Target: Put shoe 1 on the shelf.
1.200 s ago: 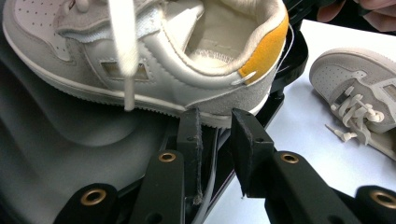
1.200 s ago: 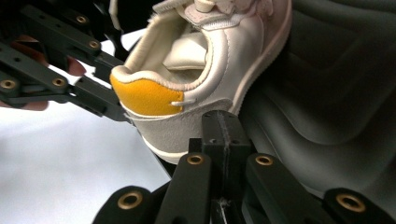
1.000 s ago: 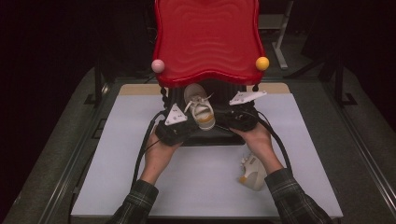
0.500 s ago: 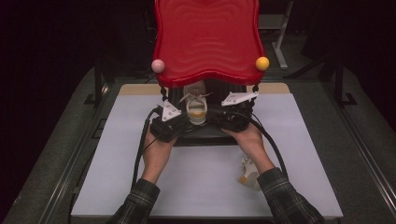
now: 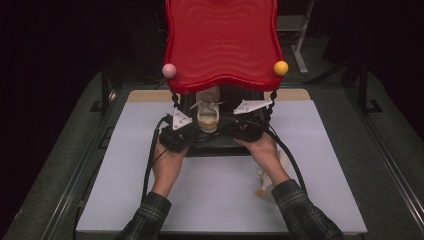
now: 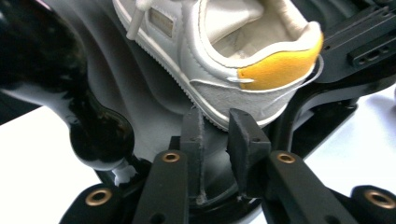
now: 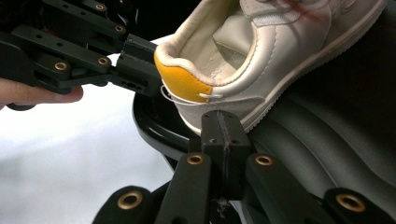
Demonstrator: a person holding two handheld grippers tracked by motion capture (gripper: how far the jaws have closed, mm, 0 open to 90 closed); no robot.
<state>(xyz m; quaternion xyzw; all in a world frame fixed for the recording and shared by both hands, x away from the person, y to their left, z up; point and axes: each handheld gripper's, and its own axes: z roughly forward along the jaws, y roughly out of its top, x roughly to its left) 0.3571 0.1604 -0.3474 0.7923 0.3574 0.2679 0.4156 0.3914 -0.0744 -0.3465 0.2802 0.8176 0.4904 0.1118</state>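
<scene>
Left gripper (image 6: pixel 215 133) comes up from the bottom of its own view with jaws nearly together, a narrow gap between the pads and nothing in it, tips right at the sole edge of the white sneaker (image 6: pixel 224 51); right gripper (image 7: pixel 223 133) has its jaws pressed fully together just below the same heel. The sneaker is cream-white with a yellow heel patch, lying on a black ribbed shelf (image 7: pixel 327 140). In the high view's centre both hands sit either side of it under the red tray (image 5: pixel 222 42).
</scene>
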